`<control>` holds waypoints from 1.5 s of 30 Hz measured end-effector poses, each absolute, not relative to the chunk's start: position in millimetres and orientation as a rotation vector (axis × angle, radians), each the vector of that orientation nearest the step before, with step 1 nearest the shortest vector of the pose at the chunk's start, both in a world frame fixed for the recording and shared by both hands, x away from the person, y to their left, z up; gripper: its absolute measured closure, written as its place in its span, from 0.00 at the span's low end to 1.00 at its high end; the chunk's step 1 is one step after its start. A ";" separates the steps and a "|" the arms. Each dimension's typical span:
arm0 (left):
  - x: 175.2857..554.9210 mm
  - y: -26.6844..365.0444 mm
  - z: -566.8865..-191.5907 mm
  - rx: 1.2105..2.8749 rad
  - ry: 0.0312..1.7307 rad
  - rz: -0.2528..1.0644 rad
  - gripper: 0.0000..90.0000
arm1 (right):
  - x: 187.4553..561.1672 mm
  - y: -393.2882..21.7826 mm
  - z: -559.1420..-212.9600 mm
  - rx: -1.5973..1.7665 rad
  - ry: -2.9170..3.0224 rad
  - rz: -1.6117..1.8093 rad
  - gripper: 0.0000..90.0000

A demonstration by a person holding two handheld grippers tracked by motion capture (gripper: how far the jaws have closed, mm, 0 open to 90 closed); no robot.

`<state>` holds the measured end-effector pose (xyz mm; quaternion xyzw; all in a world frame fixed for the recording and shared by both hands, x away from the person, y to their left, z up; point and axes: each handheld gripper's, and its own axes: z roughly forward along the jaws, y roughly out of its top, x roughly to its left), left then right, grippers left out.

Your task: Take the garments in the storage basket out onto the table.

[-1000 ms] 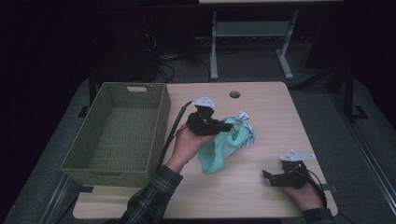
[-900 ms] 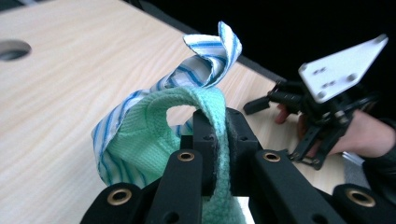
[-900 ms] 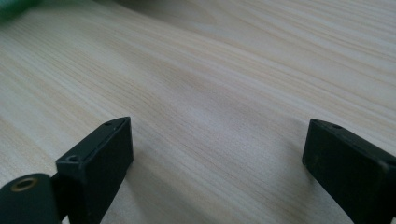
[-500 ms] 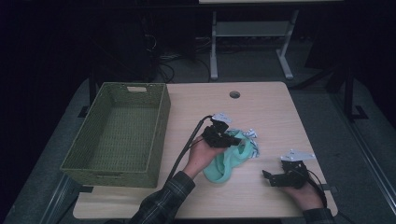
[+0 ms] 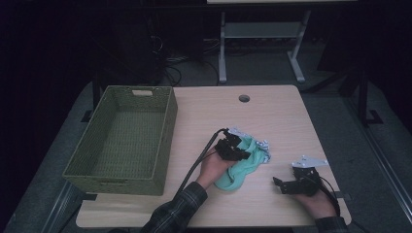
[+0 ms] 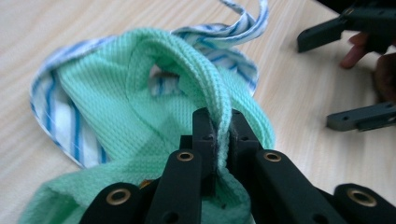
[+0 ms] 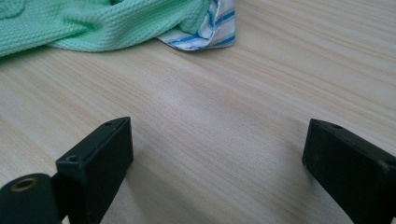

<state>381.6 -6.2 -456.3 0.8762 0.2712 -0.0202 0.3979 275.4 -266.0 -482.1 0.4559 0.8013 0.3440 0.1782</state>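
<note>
A mint-green cloth with a blue-and-white striped edge (image 5: 245, 165) lies bunched on the wooden table (image 5: 272, 116), right of centre. My left gripper (image 5: 238, 151) is down on it. In the left gripper view its jaws are shut on a fold of the green cloth (image 6: 205, 93), which is pinched at the left gripper's tips (image 6: 219, 133). My right gripper (image 5: 284, 184) rests low near the table's front right, jaws wide open with nothing between them. In the right gripper view the cloth (image 7: 107, 21) lies beyond the right gripper (image 7: 217, 149), apart from it.
An empty green woven basket (image 5: 124, 133) stands on the left part of the table. A round cable hole (image 5: 244, 98) sits near the far edge. Behind the table are a metal stand (image 5: 262, 43) and floor cables. Bare wood lies between the cloth and the right gripper.
My left gripper has carried the cloth down and toward the right onto the table, where it now lies bunched. The right gripper has stayed where it was.
</note>
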 end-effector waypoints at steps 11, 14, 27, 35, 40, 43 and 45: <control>375.7 6.3 -431.2 2.196 0.656 0.040 0.61 | 275.2 -265.8 -482.0 1.295 2.268 0.973 0.09; 374.7 18.4 -421.7 2.184 0.657 0.073 0.61 | 275.2 -265.7 -482.0 1.295 2.267 0.974 0.09; 375.7 70.4 -429.4 2.199 0.812 0.139 0.99 | 275.1 -265.7 -482.0 1.295 2.268 0.973 0.09; 376.9 71.6 -452.8 2.315 0.855 0.153 0.99 | 275.1 -265.7 -482.0 1.295 2.267 0.973 0.09; 372.6 74.2 -458.0 2.341 0.870 0.139 1.00 | 275.2 -265.7 -482.0 1.295 2.267 0.974 0.09; 369.4 75.6 -457.7 2.344 0.869 0.138 1.00 | 275.2 -265.7 -482.0 1.295 2.267 0.974 0.09; 365.7 76.8 -457.7 2.345 0.863 0.125 1.00 | 275.2 -265.7 -482.0 1.295 2.267 0.973 0.09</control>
